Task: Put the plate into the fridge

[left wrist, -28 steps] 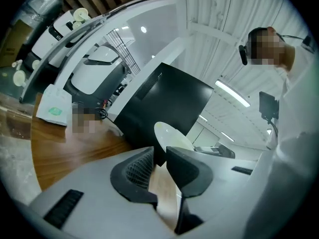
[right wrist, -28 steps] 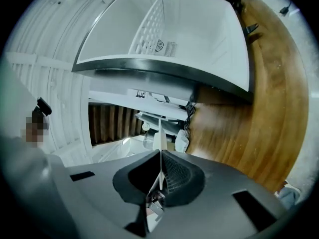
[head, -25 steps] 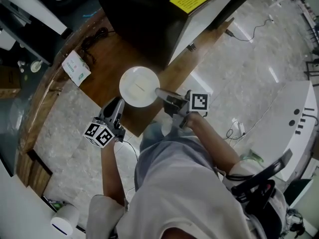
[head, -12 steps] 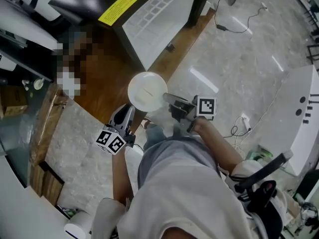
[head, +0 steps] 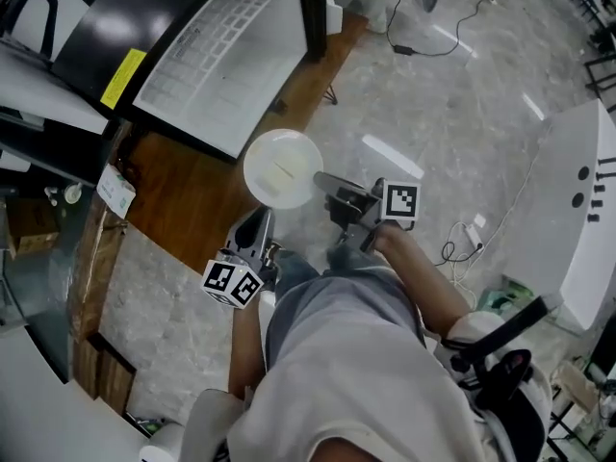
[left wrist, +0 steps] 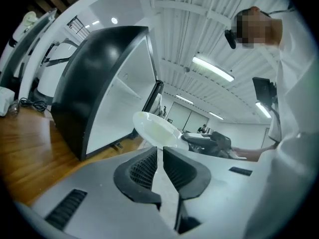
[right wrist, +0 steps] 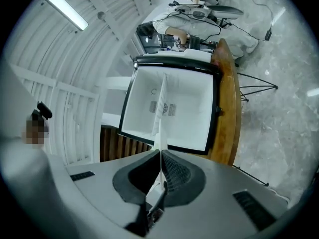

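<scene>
While the white plate (head: 282,168) has kept its place in the right gripper (head: 322,183), whose jaws stay pressed together on its near-right rim, everything around it has swung. The black fridge (head: 106,27) with its yellow label (head: 123,78) has slid from far centre to the far left, and its open white inside now lies just beyond the plate. The plate, earlier over the wooden platform (head: 183,200), now hangs level at that platform's right edge, partly over the marble floor (head: 433,94). The right gripper view looks straight into the white compartment, with the plate edge-on between the pads. The left gripper (head: 258,221), near and left of the plate, has just been closing its jaws; only a slim gap is left, with nothing in it. By my reading the carry is nearly over. What remains is to reach forward, set the plate on a shelf, and let go.
</scene>
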